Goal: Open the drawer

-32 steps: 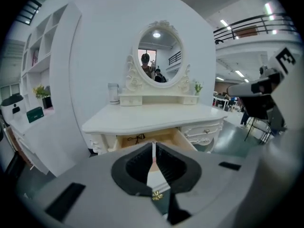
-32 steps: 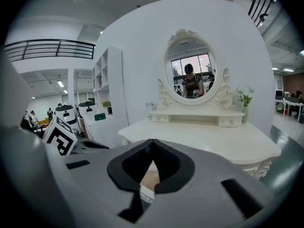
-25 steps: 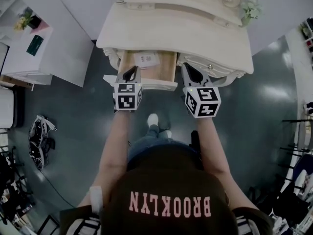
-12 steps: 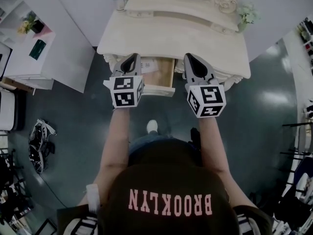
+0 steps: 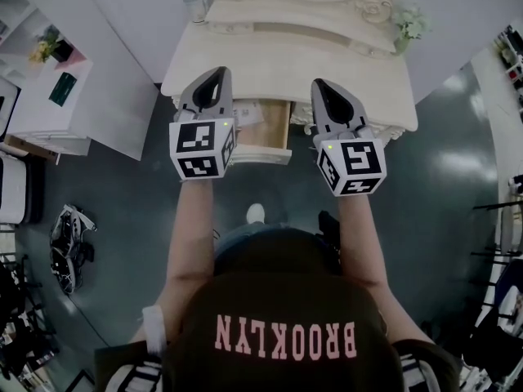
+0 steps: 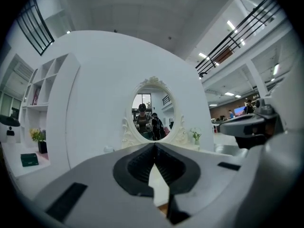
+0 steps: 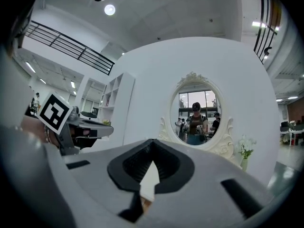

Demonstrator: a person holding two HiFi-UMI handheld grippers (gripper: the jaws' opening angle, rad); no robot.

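Observation:
The cream dressing table (image 5: 294,60) stands ahead of me. Its middle drawer (image 5: 265,129) is pulled out, showing a wooden inside with a paper in it. My left gripper (image 5: 219,73) is held up over the table's front left, above the drawer's left edge, jaws shut and empty. At the drawer's right, my right gripper (image 5: 320,85) hovers the same way, shut with nothing in it. In the left gripper view the left gripper (image 6: 154,145) points level at the oval mirror (image 6: 152,117). In the right gripper view the right gripper (image 7: 152,141) faces the mirror (image 7: 198,117) too.
A white shelf unit (image 5: 49,80) stands at the left. A cup (image 5: 194,2) and a small flower pot (image 5: 411,21) sit on the table's back corners. A pair of shoes (image 5: 69,243) lies on the dark floor at left. My foot (image 5: 256,212) is below the drawer.
Both grippers have risen from the level of the drawer front to above the table top. The drawer stays pulled out.

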